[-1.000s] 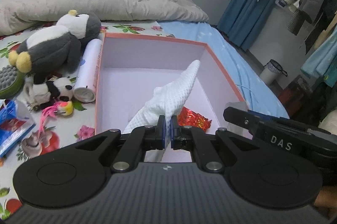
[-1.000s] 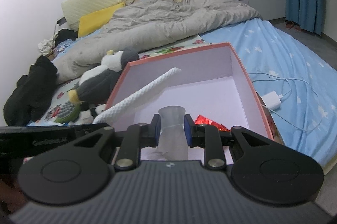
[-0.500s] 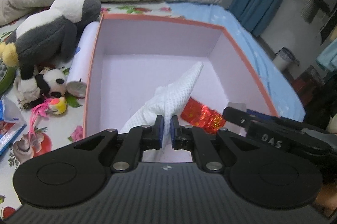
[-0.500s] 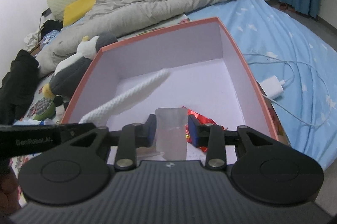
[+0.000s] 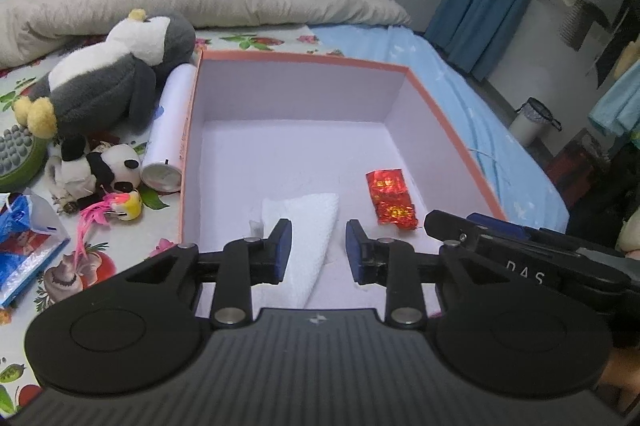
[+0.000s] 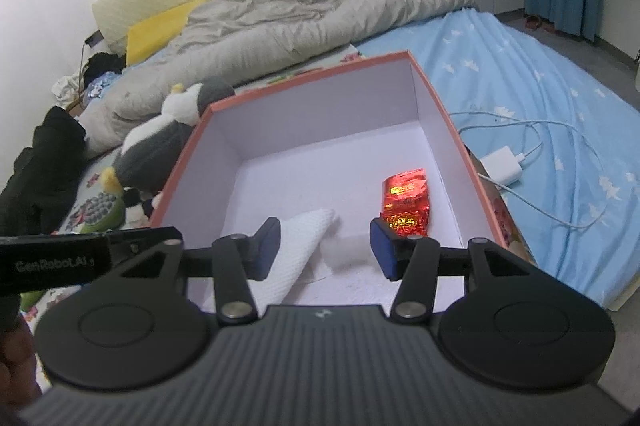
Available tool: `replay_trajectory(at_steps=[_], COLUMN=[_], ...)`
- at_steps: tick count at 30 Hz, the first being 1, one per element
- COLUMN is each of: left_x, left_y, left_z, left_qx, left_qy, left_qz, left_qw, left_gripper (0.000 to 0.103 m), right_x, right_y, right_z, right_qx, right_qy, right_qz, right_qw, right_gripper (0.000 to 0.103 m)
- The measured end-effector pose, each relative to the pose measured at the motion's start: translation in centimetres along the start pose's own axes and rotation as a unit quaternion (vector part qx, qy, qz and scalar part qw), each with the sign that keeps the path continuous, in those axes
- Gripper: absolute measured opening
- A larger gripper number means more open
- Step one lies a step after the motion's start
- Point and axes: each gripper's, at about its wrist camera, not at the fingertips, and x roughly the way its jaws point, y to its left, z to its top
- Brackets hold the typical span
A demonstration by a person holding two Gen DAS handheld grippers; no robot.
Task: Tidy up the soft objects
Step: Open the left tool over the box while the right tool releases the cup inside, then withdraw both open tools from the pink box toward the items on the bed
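Note:
A white waffle-weave cloth (image 5: 308, 238) lies on the floor of the orange-rimmed box (image 5: 304, 59), near its front wall. It also shows in the right wrist view (image 6: 298, 250), with a small translucent piece (image 6: 346, 252) beside it. My left gripper (image 5: 316, 250) is open just above the cloth. My right gripper (image 6: 324, 250) is open above the cloth and the translucent piece. A red foil packet (image 5: 392, 201) lies in the box at the right; it also shows in the right wrist view (image 6: 406, 203).
A grey penguin plush (image 5: 108, 81), a small panda plush (image 5: 100, 169), a white tube (image 5: 168, 129) and a blue packet (image 5: 24, 246) lie left of the box. A grey duvet (image 6: 280, 21) is behind. A white charger with cable (image 6: 504, 165) lies right of the box.
Both grippers have opened. The white cloth dropped from my left gripper onto the box floor, and the translucent piece left my right gripper. Both grippers have risen slightly.

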Motion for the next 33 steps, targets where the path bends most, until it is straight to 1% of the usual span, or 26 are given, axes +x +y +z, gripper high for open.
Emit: replay_trajectory(at_steps=[7,13,19,26,33], left_x=[-4.1,-7.4,-10.5,-14.5,-17.2], left_y=[-0.2,0.0,0.3,0.9,2.5], left_z=[-1.5,-3.8,-5.9,-8.0,-10.1], left_qx=[0.005,-0.001,-0.001,-0.001,-0.011], left_qy=[-0.022,-0.034,-0.044,-0.064,-0.075], left_qz=[-0.009,-0.012,-0.019,-0.023,-0.019], left_qw=[0.9997,0.9993,0.9989,0.9976,0.9969], left_gripper=[0.034,0.034,0.034,0.034,0.034], right_x=[-3.4,-6.1,-9.4,-11.7,-12.6], right_y=[1.4,3.0,4.6,6.3,8.1], right_z=[-1.2,-2.6,-3.8,-5.6,-7.5], right_qx=[0.003,-0.005,-0.013,-0.025,-0.034], right_qy=[-0.021,-0.029,-0.046,-0.047,-0.038], right_qz=[0.008,0.017,0.032,0.035,0.044], right_qw=[1.000,0.999,0.998,0.998,0.998], right_gripper=[0.053,0.053,0.053,0.053,0.053])
